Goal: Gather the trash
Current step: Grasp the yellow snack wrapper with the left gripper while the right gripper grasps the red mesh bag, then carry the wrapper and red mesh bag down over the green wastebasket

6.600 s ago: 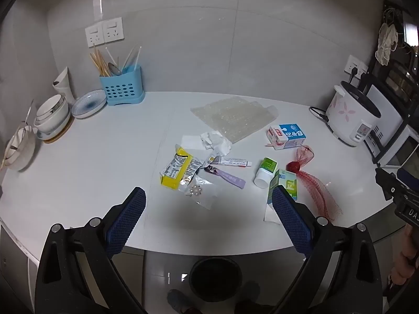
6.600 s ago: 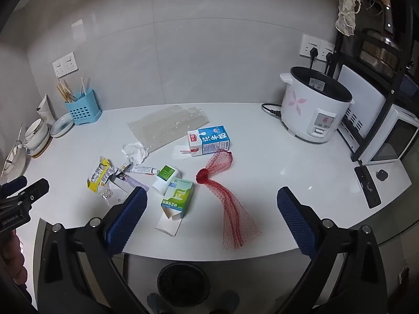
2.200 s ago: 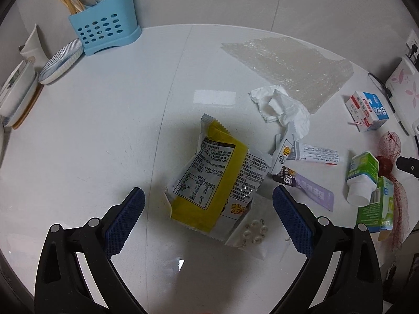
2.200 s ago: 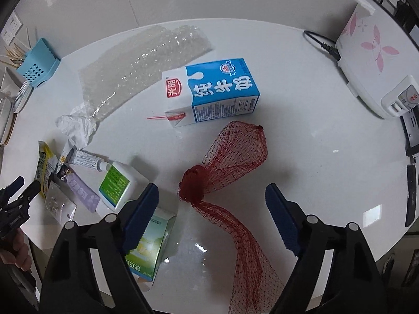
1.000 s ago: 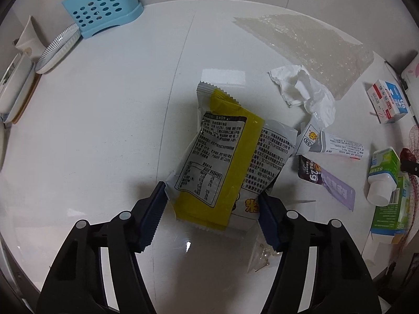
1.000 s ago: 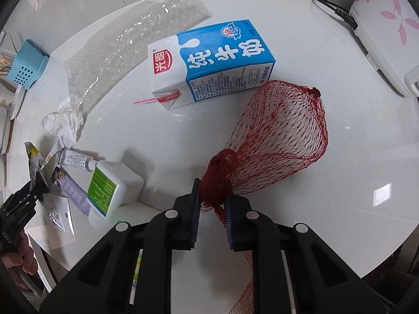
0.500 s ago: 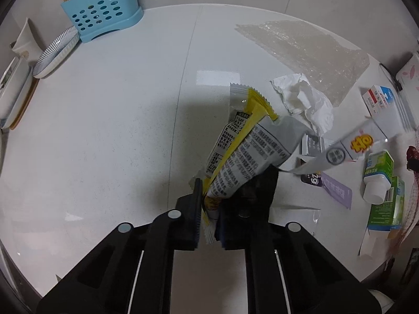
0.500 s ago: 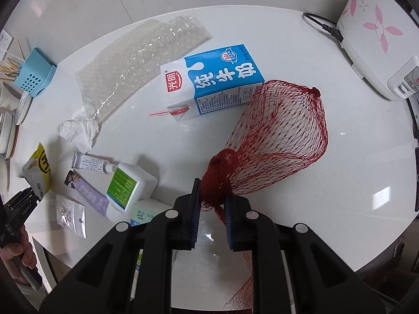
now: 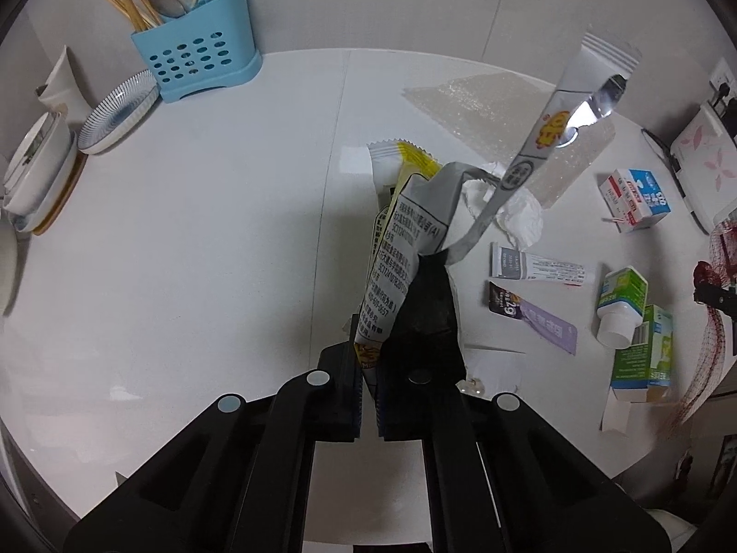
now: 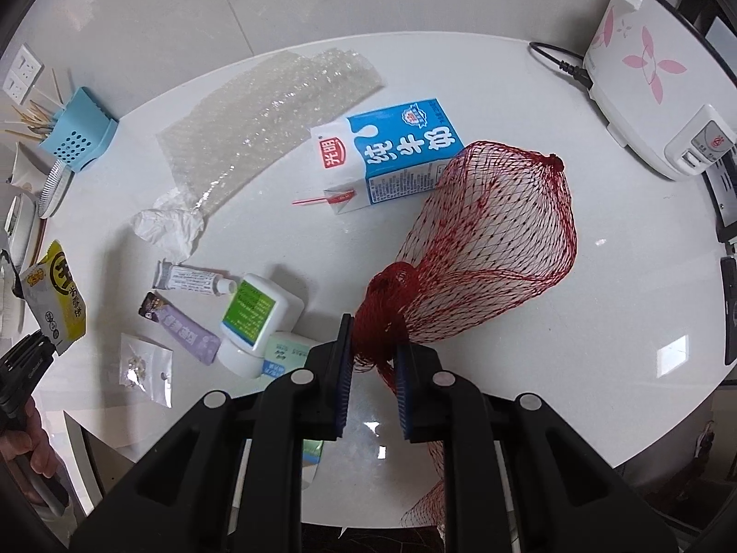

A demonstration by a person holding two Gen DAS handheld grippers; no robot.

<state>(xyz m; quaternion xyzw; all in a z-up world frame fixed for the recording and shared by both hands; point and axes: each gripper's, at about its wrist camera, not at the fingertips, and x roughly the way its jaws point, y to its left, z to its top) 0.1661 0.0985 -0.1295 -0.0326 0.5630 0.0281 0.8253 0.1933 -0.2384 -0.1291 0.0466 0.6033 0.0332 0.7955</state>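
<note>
My left gripper (image 9: 368, 368) is shut on the yellow and grey snack wrapper (image 9: 405, 249), which hangs lifted above the white counter (image 9: 184, 230); a silver strip of it sticks up to the right. The same wrapper (image 10: 53, 295) shows at the far left of the right wrist view, held in the left gripper (image 10: 39, 345). My right gripper (image 10: 372, 364) is shut on the bunched knot of the red mesh bag (image 10: 483, 249), raised off the counter (image 10: 506, 92).
Left on the counter are a blue milk carton (image 10: 391, 156), bubble wrap (image 10: 262, 110), crumpled tissue (image 10: 166, 226), a small tube (image 10: 189, 279), a purple sachet (image 10: 184, 327), a white bottle (image 10: 255, 318), a green box (image 9: 645, 355) and a small clear bag (image 10: 143, 366). A blue utensil holder (image 9: 198, 62) and dishes (image 9: 115, 113) stand far left, a rice cooker (image 10: 645, 60) right.
My left gripper shut on the snack wrapper and lifted it off the counter. My right gripper rose with the red mesh bag held in it.
</note>
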